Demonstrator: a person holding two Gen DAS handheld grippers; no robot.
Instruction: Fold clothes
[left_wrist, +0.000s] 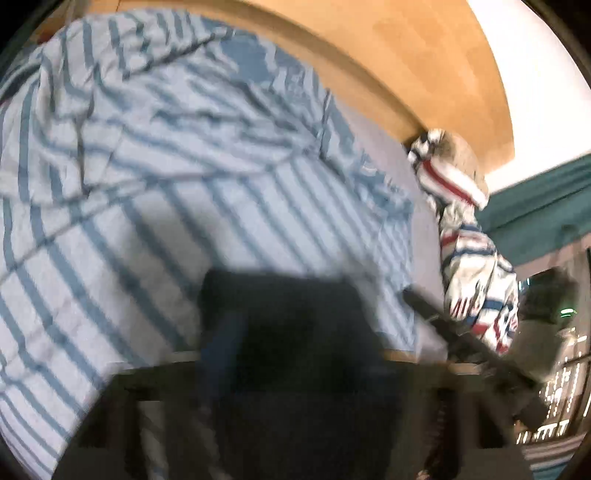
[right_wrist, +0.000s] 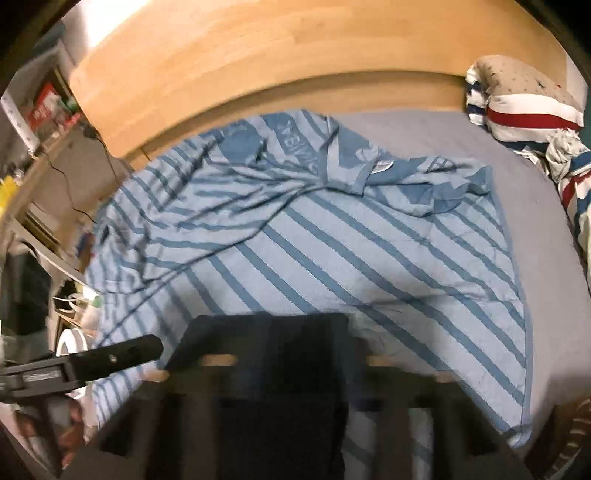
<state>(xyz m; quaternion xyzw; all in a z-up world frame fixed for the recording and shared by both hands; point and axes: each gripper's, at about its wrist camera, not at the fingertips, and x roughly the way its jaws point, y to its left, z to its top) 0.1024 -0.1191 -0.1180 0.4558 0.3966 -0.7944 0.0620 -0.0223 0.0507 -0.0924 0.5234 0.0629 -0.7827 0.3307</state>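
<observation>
Gripping the near hem of a striped shirt (right_wrist: 332, 236) with both grippers, apparently to start a fold.

Left wrist view: the left gripper (left_wrist: 280, 325), bottom centre, looks clamped on shirt cloth, though blur obscures the pads. Right wrist view: the right gripper (right_wrist: 273, 354) pinches the hem at bottom centre; the shirt lies across the grey bed (right_wrist: 443, 136), collar toward the wooden headboard (right_wrist: 258, 55).
</observation>
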